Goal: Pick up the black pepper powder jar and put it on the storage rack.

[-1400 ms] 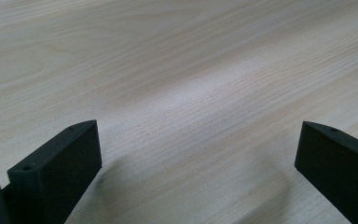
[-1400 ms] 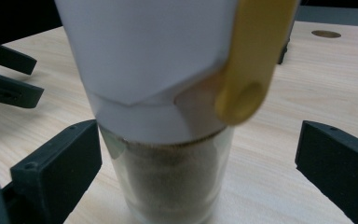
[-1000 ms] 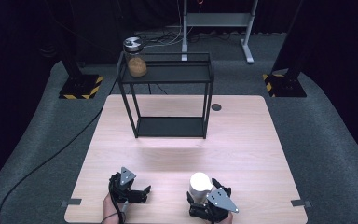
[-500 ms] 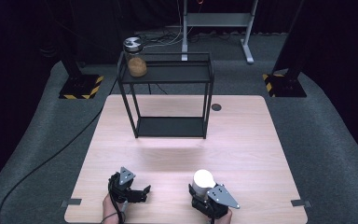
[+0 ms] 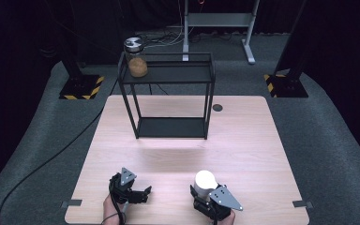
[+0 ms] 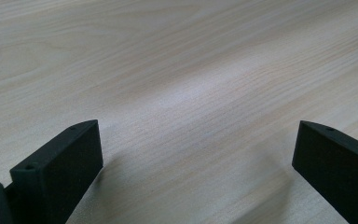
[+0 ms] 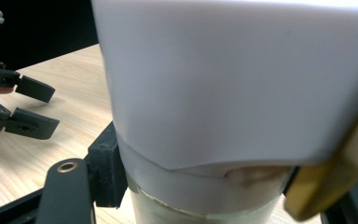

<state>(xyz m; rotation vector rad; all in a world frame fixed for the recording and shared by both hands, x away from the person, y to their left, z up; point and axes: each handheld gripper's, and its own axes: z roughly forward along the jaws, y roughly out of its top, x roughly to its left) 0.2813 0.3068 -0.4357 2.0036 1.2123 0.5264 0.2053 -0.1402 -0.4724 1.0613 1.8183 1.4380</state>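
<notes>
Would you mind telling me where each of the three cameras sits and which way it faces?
High view: above the person's side, looking forward and down on the table; shows both hands, left gripper, right gripper, white-capped jar, black shelf.
Left gripper view: on that gripper, facing bare tabletop between its open fingers.
Right gripper view: on that gripper, facing the gripped jar.
Shared: the jar and left gripper appear in the high and right gripper views.

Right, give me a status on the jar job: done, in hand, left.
Done: one jar with a brown filling stands on the black rack's top shelf. In hand: the right tongs are shut on a white-lidded jar at the table's near edge; the left tongs are open, holding nothing. Left, probably: shelving it.
</notes>
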